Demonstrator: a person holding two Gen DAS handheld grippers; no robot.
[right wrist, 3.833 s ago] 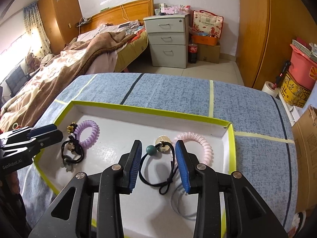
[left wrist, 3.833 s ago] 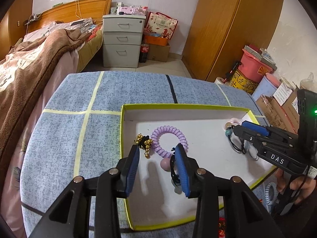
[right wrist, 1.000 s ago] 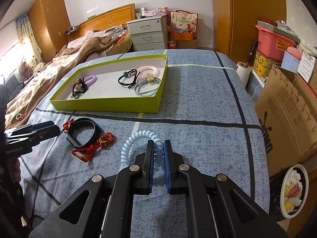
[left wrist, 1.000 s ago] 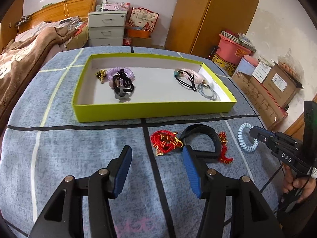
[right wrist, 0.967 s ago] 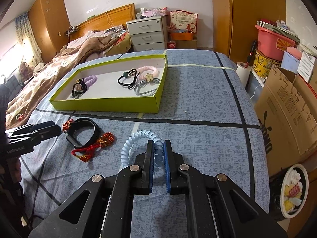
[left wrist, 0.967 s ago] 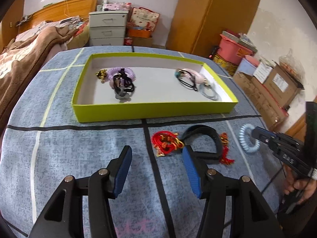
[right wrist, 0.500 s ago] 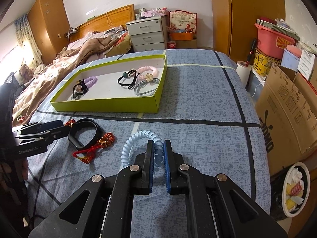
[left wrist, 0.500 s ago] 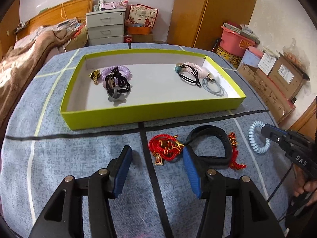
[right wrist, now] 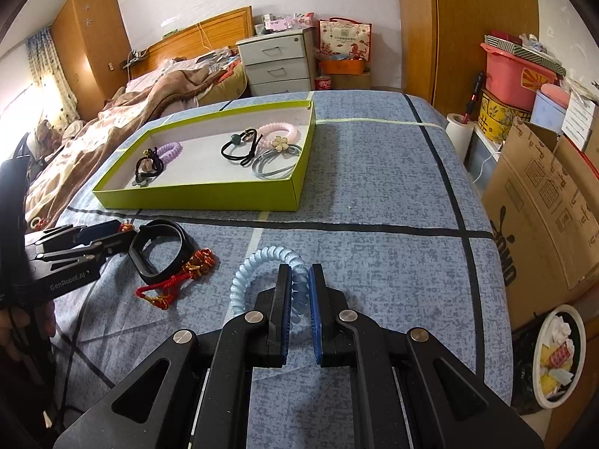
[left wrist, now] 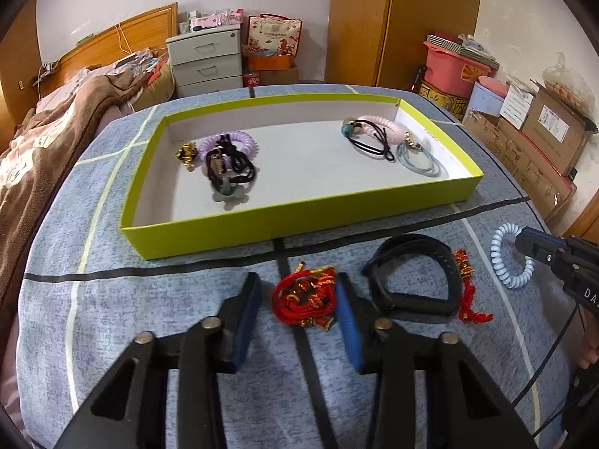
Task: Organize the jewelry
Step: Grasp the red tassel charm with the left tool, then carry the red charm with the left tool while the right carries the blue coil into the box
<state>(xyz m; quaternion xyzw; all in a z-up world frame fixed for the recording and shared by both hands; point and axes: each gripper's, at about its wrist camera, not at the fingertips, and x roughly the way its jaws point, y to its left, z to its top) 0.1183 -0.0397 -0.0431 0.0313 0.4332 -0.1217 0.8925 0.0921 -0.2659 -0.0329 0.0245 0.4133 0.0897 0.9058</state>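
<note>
Blue pads of the right hand-held gripper (right wrist: 298, 299) are clenched on a pale blue coil hair tie (right wrist: 258, 277), gripping its near right side while the rest of the loop lies on the blue-grey tabletop (right wrist: 374, 187). From the left wrist view, the same coil (left wrist: 513, 258) shows at the far right with the gripper tip over it.

Closer to the left side, the left hand-held gripper (left wrist: 295, 318) is released, its jaws spread wide around a red cord bracelet with gold beads (left wrist: 305, 297); the right pad sits just beside the cord and the left pad stands apart from it. Whether either pad touches the cord is unclear. Just to the right of that bracelet lies a black band (left wrist: 411, 277), and a second red cord bracelet (left wrist: 468, 292) rests against the band's right edge.

Beyond a black line taped across the tabletop sits a shallow yellow-green tray (left wrist: 299, 220). Inside it, toward the left, are a purple coil hair tie (left wrist: 239, 144), a gold charm (left wrist: 187, 153) and black elastics (left wrist: 232, 172) tangled together. Toward the right are a pink coil hair tie (left wrist: 382, 123), a black elastic with a teal bead (left wrist: 370, 142) and a grey elastic loop (left wrist: 419, 159).

Farther off stand a bed with a brown blanket (left wrist: 56, 119) and a grey drawer unit (left wrist: 204, 61).
</note>
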